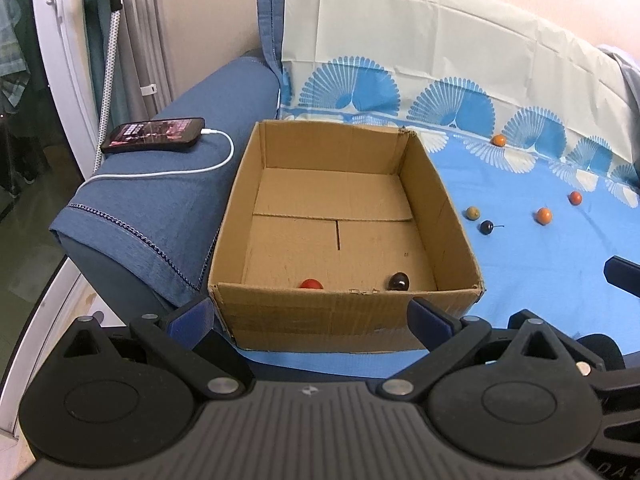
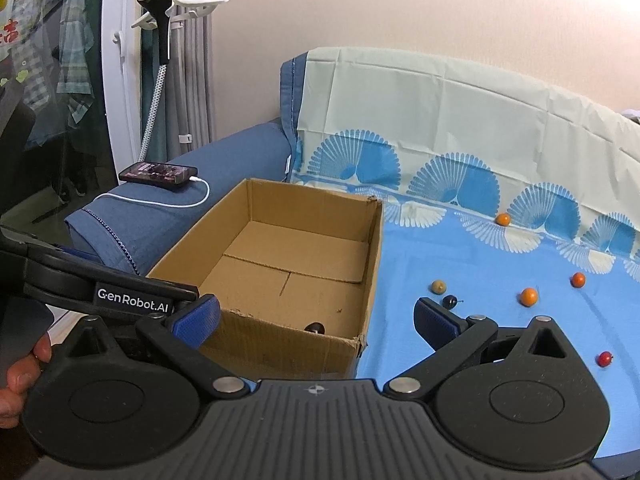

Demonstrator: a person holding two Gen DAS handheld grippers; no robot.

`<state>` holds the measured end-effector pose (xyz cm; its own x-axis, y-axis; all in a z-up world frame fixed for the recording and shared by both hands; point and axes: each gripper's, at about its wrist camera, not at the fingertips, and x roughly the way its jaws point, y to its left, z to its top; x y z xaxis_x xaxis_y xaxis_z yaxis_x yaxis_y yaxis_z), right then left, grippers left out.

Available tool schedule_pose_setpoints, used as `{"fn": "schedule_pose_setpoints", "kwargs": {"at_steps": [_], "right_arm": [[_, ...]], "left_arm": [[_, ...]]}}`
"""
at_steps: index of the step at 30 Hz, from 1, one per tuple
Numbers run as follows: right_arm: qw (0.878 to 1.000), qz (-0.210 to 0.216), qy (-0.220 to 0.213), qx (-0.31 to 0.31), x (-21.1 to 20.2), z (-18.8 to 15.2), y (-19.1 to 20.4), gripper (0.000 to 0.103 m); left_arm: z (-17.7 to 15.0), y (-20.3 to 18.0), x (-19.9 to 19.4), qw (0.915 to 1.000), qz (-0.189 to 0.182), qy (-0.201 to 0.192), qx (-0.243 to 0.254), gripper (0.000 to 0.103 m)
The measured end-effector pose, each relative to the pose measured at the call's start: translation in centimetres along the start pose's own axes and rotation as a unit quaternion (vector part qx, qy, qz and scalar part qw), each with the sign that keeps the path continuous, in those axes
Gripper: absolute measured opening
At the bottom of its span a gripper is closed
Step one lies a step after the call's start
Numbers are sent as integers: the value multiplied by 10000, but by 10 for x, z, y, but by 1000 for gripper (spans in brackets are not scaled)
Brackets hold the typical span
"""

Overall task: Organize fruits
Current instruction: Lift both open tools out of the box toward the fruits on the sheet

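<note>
An open cardboard box (image 1: 248, 184) (image 2: 372, 248) sits on the blue sheet. Inside, against its near wall, lie a red fruit (image 1: 311, 283) and a dark fruit (image 1: 398, 281) (image 2: 314, 327). Right of the box lie a greenish fruit (image 1: 472, 213) (image 2: 438, 286), a dark fruit with a stem (image 1: 487, 227) (image 2: 449, 301), and three orange fruits (image 1: 543, 215) (image 1: 575, 198) (image 1: 499, 140); the right wrist view adds a red fruit (image 2: 604, 358). My left gripper (image 1: 310, 316) is open, empty, before the box's near wall. My right gripper (image 2: 316, 318) is open, empty, over the box's near right corner.
The sofa's blue armrest (image 1: 172, 200) is left of the box, with a phone (image 1: 154, 134) and white charging cable (image 1: 216, 164) on it. A pale patterned cover (image 1: 440, 52) drapes the backrest. A garment steamer (image 2: 160, 28) stands by the curtain. A hand (image 2: 20, 376) holds the left gripper.
</note>
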<state>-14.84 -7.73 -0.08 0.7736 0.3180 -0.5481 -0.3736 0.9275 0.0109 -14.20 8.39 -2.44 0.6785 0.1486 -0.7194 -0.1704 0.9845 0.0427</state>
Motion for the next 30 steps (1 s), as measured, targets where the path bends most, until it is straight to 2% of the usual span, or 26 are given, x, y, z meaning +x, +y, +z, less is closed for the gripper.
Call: {"fn": "schedule_pose_setpoints", "kwargs": {"at_steps": [11,16,20,24,27,30], "right_arm": [[9988,5,256,412,22,-11,-23,102],[9973,-156,236,676,27,-14,-44,102],[9939,-560,38,946,22,-15,-78,102],[9853,-1214,-110,1199,22,-23,-132,102],[9730,-1771,-63,1479,27,-32,-183,102],[9550,-2315,-40,1852,32,-45,-236,102]], "left_arm": [[1,-16,23,9990,0,325,311,103],[12,-32,36,9979,-174,527,337,103],[32,-56,45,9972,-344,507,427,103],[54,-96,58,9954,-636,523,492,103],[69,-133,73,9924,-911,604,557,103],[82,-174,93,9891,-1162,685,596,103]]}}
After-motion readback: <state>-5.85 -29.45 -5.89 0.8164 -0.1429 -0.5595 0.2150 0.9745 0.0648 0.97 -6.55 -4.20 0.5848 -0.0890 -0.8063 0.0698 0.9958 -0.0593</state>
